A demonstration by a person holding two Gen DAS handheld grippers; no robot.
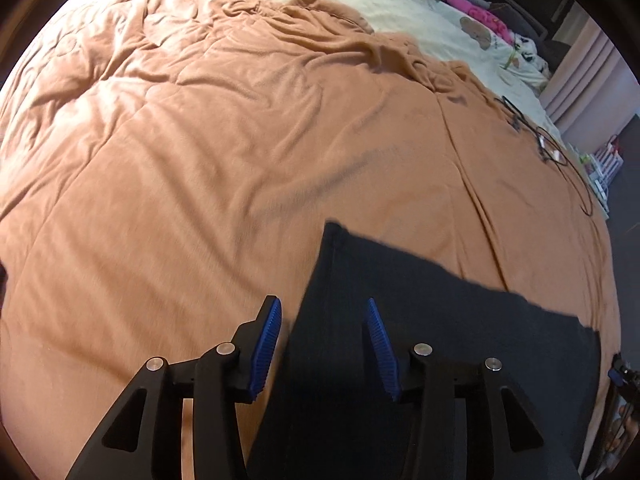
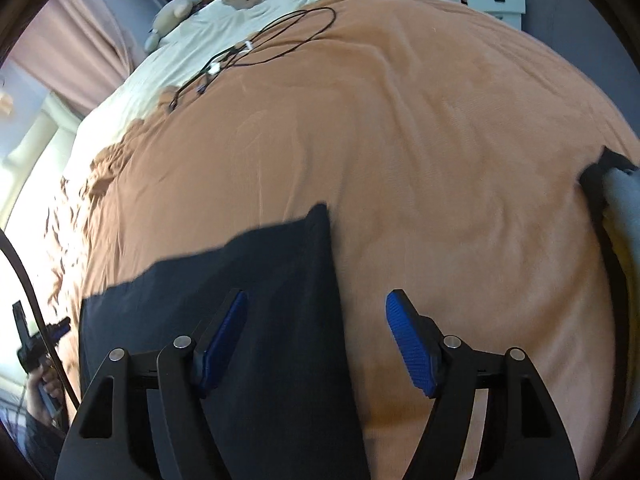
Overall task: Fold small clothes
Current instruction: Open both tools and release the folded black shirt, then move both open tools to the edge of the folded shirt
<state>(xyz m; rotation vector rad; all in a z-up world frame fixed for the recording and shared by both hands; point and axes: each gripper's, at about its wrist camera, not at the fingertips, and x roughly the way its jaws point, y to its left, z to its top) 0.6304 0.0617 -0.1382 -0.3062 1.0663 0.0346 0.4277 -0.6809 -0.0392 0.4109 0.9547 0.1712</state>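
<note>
- Over the near part of the bed, the left gripper (image 1: 324, 344), black-framed with ribbed blue pads, hangs with its jaws spread wide and nothing between them; the left edge of the dark navy flat-lying garment (image 1: 420, 340) runs through the gap.
- At the garment's opposite side, the right gripper (image 2: 316, 340), of the same black and blue build, also stands wide apart and empty; the right edge of the dark cloth (image 2: 256, 280) passes between its fingers.
- Beneath both tools, the garment lies spread on the orange-brown quilted blanket (image 1: 224, 152), its far corners squared.
- Farther out, a tangle of thin black cables (image 2: 256, 48) rests on the blanket near the cream bear-print sheet (image 2: 248, 4).
- At the right view's left margin, a hand (image 2: 44, 390) grips the other tool's handle.
- Beyond the bed, pink curtains (image 2: 76, 36) and a soft plush toy (image 2: 176, 12) close the scene.
</note>
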